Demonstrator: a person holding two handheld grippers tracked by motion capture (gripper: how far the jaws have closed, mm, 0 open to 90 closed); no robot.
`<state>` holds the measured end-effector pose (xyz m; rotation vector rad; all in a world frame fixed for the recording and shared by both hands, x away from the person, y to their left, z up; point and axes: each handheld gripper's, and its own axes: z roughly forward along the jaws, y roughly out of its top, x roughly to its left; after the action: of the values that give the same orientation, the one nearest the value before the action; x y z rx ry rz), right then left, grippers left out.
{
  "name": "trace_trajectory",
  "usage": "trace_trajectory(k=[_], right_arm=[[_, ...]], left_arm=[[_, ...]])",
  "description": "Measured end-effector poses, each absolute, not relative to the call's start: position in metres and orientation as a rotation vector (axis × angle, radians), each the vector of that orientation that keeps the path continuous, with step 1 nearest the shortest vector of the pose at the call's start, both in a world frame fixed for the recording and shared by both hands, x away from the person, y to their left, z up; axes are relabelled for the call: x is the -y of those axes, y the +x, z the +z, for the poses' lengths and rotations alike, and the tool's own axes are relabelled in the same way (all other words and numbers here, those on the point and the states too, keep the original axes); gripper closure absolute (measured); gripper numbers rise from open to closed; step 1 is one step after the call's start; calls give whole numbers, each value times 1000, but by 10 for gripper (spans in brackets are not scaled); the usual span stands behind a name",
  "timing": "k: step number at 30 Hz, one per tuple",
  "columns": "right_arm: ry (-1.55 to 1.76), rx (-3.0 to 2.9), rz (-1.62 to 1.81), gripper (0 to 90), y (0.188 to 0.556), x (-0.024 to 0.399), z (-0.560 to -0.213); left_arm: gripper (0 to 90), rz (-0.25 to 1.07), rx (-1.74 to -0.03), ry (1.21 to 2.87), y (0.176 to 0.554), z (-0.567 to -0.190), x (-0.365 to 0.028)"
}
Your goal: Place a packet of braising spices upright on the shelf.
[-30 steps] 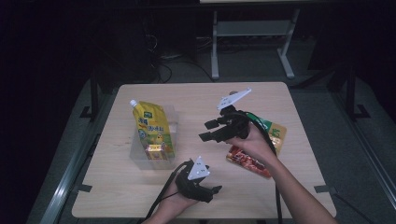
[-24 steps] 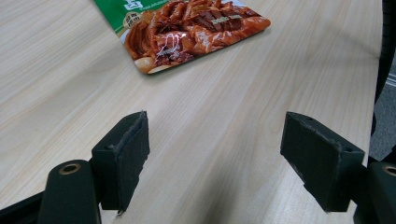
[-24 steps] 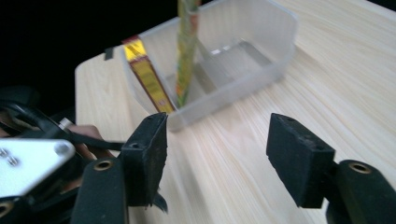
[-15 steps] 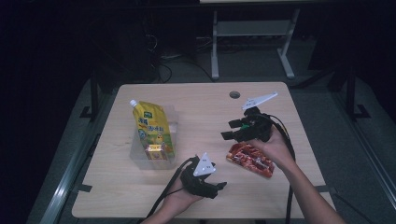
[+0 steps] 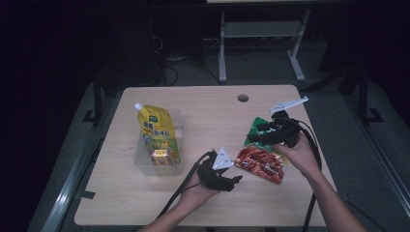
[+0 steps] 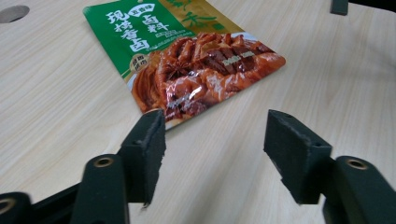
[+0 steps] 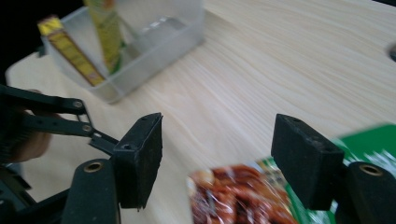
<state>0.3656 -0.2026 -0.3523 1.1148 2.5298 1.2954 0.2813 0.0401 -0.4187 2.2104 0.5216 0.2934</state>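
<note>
Food pouch (image 5: 260, 162) lies flat on the bench (image 5: 203, 111), right of centre in the high view, red meat print toward the lower edge, green end toward the top. Left gripper (image 5: 232, 180) sits low centre, just left of the pouch's red end; its jaws have just been closing but stand apart with bare bench between them, pads touching nothing. In the left gripper view the pouch (image 6: 187, 60) fills the upper middle, its near corner just past the left jaw. Right gripper (image 5: 256, 135) hangs over the pouch's green end, jaws released and just been opening, nothing gripped; in the right gripper view the pouch (image 7: 243, 196) shows blurred at bottom centre. Clear bin (image 5: 145, 162) at frame left holds a yellow spout pouch (image 5: 157, 130) and a small yellow box (image 5: 159, 157), well apart from both grippers.
</note>
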Motion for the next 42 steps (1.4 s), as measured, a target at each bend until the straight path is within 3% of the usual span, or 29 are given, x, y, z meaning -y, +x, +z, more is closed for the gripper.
trace_trajectory(k=[5, 19, 24, 42], right_arm=[[1234, -2464, 1226, 316, 366, 224, -359], [1601, -2306, 975, 355, 395, 281, -407], [1668, -2287, 912, 362, 404, 288, -417], [1825, -2228, 854, 351, 418, 310, -439]], left_arm=[[467, 281, -522, 2217, 291, -422, -29], [775, 277, -583, 2263, 327, -438, 5], [811, 271, -602, 2293, 335, -448, 12], [812, 257, -624, 2356, 343, -461, 19]])
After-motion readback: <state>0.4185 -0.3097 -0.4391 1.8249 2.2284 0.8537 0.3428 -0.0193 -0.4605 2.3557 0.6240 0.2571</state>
